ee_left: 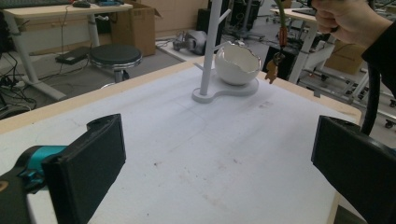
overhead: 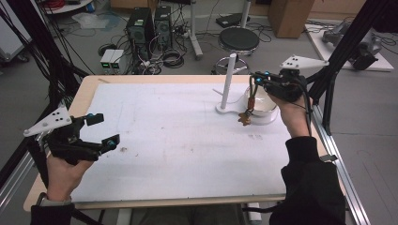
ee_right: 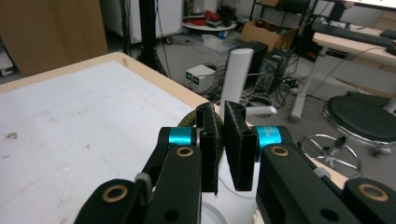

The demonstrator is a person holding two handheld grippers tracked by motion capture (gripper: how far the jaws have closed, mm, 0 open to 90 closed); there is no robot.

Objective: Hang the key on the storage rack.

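Right gripper [overhead: 257,80] is clamped on the keychain [overhead: 247,111], probably by its strap; lift slow, clear the bowl [overhead: 264,108], aim for the stand's [overhead: 228,80] peg. Left gripper [overhead: 102,129] idles, jaws apart.

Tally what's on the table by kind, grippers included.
Grippers: 2, left gripper open, right gripper shut on the strap
White post stands: 1, stand
White bowls: 1, bowl
Straps with hanging keys: 1, strap
Total: 5
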